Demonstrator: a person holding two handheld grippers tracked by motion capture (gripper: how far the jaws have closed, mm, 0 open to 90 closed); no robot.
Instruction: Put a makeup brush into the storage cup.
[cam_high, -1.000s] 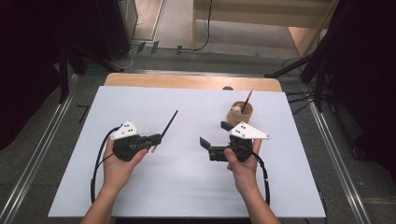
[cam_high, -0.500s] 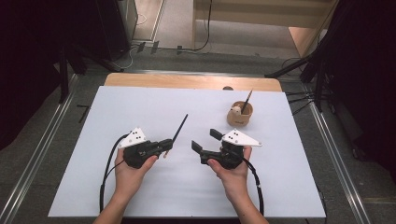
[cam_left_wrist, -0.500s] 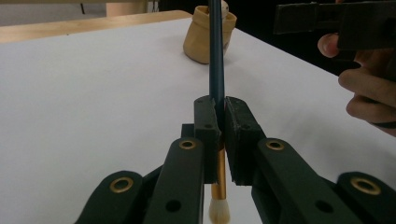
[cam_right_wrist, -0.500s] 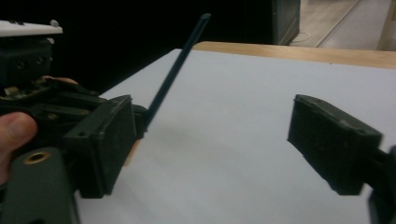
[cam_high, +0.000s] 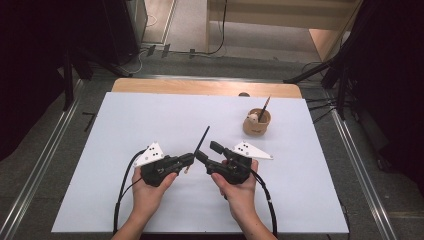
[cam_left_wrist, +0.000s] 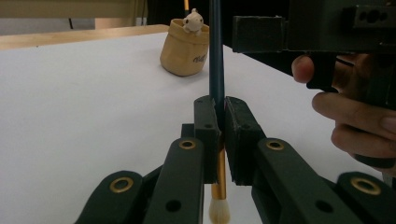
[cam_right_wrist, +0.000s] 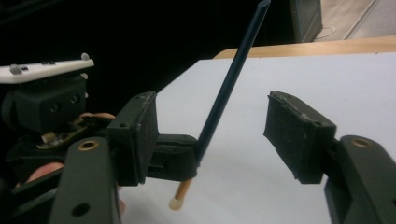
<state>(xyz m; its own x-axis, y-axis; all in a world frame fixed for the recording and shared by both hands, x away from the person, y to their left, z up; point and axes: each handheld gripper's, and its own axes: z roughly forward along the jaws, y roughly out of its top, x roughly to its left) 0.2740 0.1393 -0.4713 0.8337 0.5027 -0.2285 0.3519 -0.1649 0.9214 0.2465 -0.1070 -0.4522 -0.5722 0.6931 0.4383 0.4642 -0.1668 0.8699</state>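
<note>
A brush with a dark blue handle (cam_high: 202, 139), gold ferrule and white bristles is clamped near its ferrule in my left gripper (cam_high: 189, 161), which is shut on it. In the left gripper view the brush (cam_left_wrist: 216, 70) stands upright between the pads (cam_left_wrist: 208, 121), bristles down. My right gripper (cam_high: 207, 151) faces it from the right. Its jaws have just been closing and stand either side of the handle (cam_right_wrist: 233, 79), but the pads (cam_right_wrist: 294, 128) are apart from it. The right gripper (cam_right_wrist: 217, 116) is open.
A tan pot (cam_high: 256, 124) with a small figure and another brush stands at the back right, also in the left gripper view (cam_left_wrist: 184, 49). White sheet (cam_high: 125, 130) covers the table; a wooden edge (cam_high: 200, 86) runs along the back. Cables trail toward the near edge.
Both hands have come together near the middle front of the table. The right gripper's jaws have narrowed and now straddle the brush handle held by the left gripper.
</note>
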